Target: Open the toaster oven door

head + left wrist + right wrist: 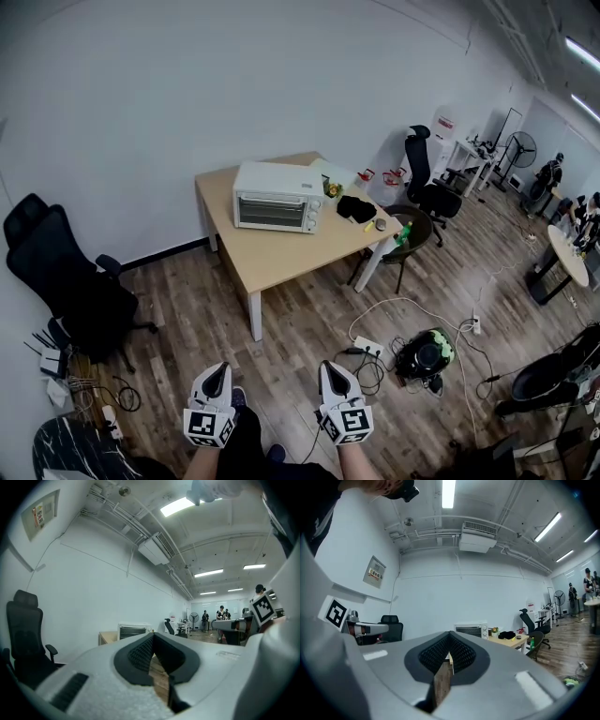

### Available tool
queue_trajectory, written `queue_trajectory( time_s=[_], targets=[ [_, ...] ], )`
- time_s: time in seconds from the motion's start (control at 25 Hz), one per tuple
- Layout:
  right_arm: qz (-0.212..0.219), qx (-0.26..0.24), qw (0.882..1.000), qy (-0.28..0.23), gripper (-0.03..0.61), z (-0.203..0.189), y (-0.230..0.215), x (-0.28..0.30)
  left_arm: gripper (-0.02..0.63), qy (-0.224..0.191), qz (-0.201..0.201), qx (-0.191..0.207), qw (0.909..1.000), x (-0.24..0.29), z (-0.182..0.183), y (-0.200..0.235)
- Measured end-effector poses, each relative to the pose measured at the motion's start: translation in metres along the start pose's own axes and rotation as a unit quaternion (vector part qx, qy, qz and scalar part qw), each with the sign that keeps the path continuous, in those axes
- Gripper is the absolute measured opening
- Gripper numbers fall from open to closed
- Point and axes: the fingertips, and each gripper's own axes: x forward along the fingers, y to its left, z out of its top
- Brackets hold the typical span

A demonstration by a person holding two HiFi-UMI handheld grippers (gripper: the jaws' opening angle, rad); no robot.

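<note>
A white toaster oven (pixel 277 197) stands on a light wooden table (pixel 281 258) against the white wall, its glass door closed and facing me. It also shows small and far off as the toaster oven (pixel 132 631) in the left gripper view and the toaster oven (pixel 471 630) in the right gripper view. My left gripper (pixel 217 371) and right gripper (pixel 332 368) are held low at the bottom of the head view, well short of the table, over the wood floor. Both the left gripper (pixel 153 637) and the right gripper (pixel 450 634) have their jaws together with nothing between them.
A black office chair (pixel 66 281) stands left by the wall. Black items and a green bottle (pixel 403 234) lie at the table's right end, beside a chair (pixel 410 230). Cables, a power strip (pixel 367 347) and a green-black device (pixel 427 352) lie on the floor to the right.
</note>
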Motion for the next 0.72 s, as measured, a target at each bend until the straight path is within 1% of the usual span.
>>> queue_trajectory(
  time_s=[0.12, 0.36, 0.56, 0.72],
  targets=[
    [0.001, 0.001, 1.000, 0.003, 0.006, -0.004, 0.000, 0.004, -0.003, 0.004, 0.006, -0.007, 1.0000, 0.004, -0.004, 0.004],
    [-0.005, 0.000, 1.000, 0.003, 0.006, -0.004, -0.010, 0.019, -0.003, -0.005, 0.010, -0.012, 0.9999, 0.022, -0.001, 0.016],
    [-0.001, -0.014, 1.000, 0.005, 0.006, 0.001, -0.016, 0.042, -0.003, -0.012, 0.012, -0.004, 0.9998, 0.046, 0.008, 0.028],
    [0.003, -0.012, 1.000, 0.007, 0.006, 0.000, -0.021, 0.063, -0.003, -0.012, 0.011, 0.005, 0.9999, 0.066, 0.010, 0.039]
  ],
)
